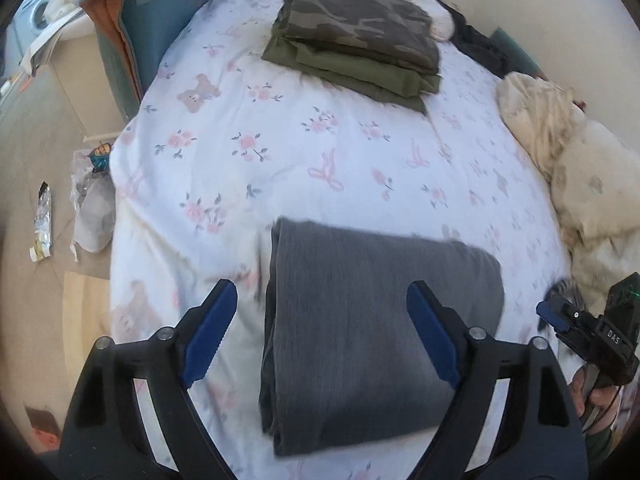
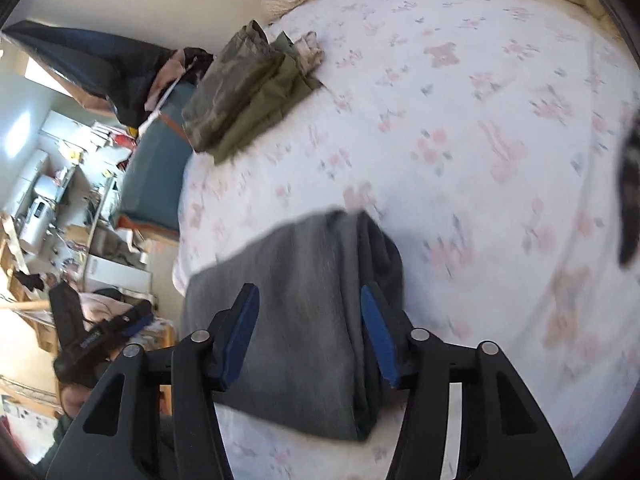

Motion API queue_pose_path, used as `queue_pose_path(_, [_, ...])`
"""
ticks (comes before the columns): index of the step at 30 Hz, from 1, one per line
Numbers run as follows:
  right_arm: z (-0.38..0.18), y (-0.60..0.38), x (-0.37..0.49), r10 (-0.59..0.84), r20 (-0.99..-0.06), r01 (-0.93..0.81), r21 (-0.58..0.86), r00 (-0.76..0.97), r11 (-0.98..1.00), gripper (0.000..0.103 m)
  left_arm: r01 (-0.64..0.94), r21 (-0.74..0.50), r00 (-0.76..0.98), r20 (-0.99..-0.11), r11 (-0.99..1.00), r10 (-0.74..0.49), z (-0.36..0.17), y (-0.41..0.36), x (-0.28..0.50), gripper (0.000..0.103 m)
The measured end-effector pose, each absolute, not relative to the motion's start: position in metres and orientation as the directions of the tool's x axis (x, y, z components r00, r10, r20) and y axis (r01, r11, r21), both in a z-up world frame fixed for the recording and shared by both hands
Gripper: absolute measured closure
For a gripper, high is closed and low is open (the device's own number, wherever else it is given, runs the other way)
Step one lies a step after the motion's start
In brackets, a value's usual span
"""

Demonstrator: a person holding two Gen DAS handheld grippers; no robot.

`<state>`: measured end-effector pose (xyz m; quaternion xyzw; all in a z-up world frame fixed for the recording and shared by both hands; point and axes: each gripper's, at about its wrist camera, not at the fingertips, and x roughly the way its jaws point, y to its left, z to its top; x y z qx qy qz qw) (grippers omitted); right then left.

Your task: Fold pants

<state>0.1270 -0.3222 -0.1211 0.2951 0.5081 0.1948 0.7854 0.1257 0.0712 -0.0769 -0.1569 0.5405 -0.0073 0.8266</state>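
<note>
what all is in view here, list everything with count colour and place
grey pants: one, grey, folded, near edge of bed
folded clothes: one stack, camouflage on olive, far side of bed
bedsheet: one, white with pink flowers, covering bed
pillows: cream, heaped at bed's right edge
wrapper: one, silvery, on floor left of bed
left gripper: black, blue pads, open above pants
right gripper: black, blue pads, open above pants

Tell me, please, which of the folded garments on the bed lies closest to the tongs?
The grey pants, folded directly beneath both open tongs. The camouflage garment and the olive one under it are stacked far up the bed.
</note>
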Motion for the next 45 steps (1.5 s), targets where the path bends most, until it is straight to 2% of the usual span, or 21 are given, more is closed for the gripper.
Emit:
queue_pose_path(2, [-0.126, -0.309, 0.147, 0.588, -0.705, -0.025, 0.632, 0.397, 0.775, 0.053, -0.169, -0.232, 0.39, -0.908, 0.958, -0.151, -0.09, 0.068, 0.137, 0.031])
queue_pose_path(3, [-0.132, -0.3, 0.158, 0.569, -0.72, -0.035, 0.607, 0.397, 0.794, 0.053, -0.173, -0.215, 0.357, -0.923, 0.961, -0.142, -0.101, 0.065, 0.143, 0.048])
queue_pose_path(4, [-0.137, -0.295, 0.163, 0.566, -0.725, -0.04, 0.601, 0.392, 0.798, 0.054, -0.175, -0.207, 0.336, -0.931, 0.962, -0.139, -0.107, 0.064, 0.145, 0.057])
queue_pose_path(5, [-0.144, -0.288, 0.167, 0.56, -0.737, -0.04, 0.591, 0.379, 0.805, 0.056, -0.178, -0.194, 0.306, -0.943, 0.965, -0.133, -0.116, 0.061, 0.148, 0.061])
queue_pose_path(6, [-0.152, -0.28, 0.171, 0.552, -0.754, -0.043, 0.577, 0.355, 0.816, 0.079, -0.173, -0.191, 0.304, -0.943, 0.966, -0.132, -0.118, 0.06, 0.148, 0.075])
queue_pose_path(7, [-0.159, -0.272, 0.173, 0.539, -0.775, -0.065, 0.551, 0.331, 0.832, 0.092, -0.164, -0.164, 0.303, -0.947, 0.973, -0.108, -0.119, 0.057, 0.149, 0.089])
queue_pose_path(8, [-0.162, -0.263, 0.173, 0.489, -0.808, -0.088, 0.489, 0.329, 0.868, 0.092, -0.149, -0.131, 0.298, -0.951, 0.98, -0.082, -0.119, 0.053, 0.15, 0.091])
queue_pose_path(9, [-0.162, -0.259, 0.172, 0.468, -0.817, -0.113, 0.458, 0.339, 0.882, 0.092, -0.135, -0.1, 0.29, -0.955, 0.986, -0.058, -0.119, 0.048, 0.15, 0.1])
queue_pose_path(10, [-0.161, -0.258, 0.172, 0.461, -0.818, -0.124, 0.447, 0.344, 0.886, 0.093, -0.126, -0.062, 0.282, -0.959, 0.99, -0.024, -0.118, 0.044, 0.15, 0.101])
queue_pose_path(18, [-0.16, -0.274, 0.17, 0.492, -0.808, -0.085, 0.493, 0.325, 0.866, 0.093, -0.165, 0.1, 0.213, -0.968, 0.981, 0.134, -0.121, 0.034, 0.154, 0.102])
queue_pose_path(27, [-0.161, -0.279, 0.171, 0.516, -0.806, -0.043, 0.528, 0.29, 0.848, 0.093, -0.189, 0.225, 0.13, -0.959, 0.956, 0.252, -0.136, 0.027, 0.152, 0.101])
queue_pose_path(37, [-0.164, -0.282, 0.172, 0.506, -0.816, -0.032, 0.519, 0.279, 0.854, 0.091, -0.266, 0.224, 0.127, -0.956, 0.938, 0.264, -0.137, 0.053, 0.146, 0.099])
queue_pose_path(39, [-0.162, -0.285, 0.171, 0.458, -0.839, -0.033, 0.47, 0.292, 0.882, 0.091, -0.292, 0.158, 0.182, -0.959, 0.943, 0.217, -0.127, 0.057, 0.144, 0.099])
queue_pose_path(41, [-0.161, -0.291, 0.171, 0.389, -0.864, -0.022, 0.404, 0.32, 0.915, 0.086, -0.309, 0.103, 0.223, -0.959, 0.945, 0.177, -0.118, 0.059, 0.144, 0.09])
queue_pose_path(43, [-0.165, -0.302, 0.172, 0.433, -0.847, 0.021, 0.461, 0.31, 0.887, 0.086, -0.307, 0.043, 0.269, -0.954, 0.951, 0.13, -0.11, 0.058, 0.142, 0.054])
queue_pose_path(44, [-0.169, -0.308, 0.172, 0.47, -0.829, 0.043, 0.505, 0.302, 0.862, 0.086, -0.297, 0.014, 0.31, -0.944, 0.955, 0.11, -0.104, 0.055, 0.139, 0.046])
queue_pose_path(45, [-0.171, -0.313, 0.172, 0.484, -0.823, 0.064, 0.523, 0.297, 0.85, 0.085, -0.286, -0.004, 0.337, -0.936, 0.958, 0.097, -0.099, 0.052, 0.137, 0.032])
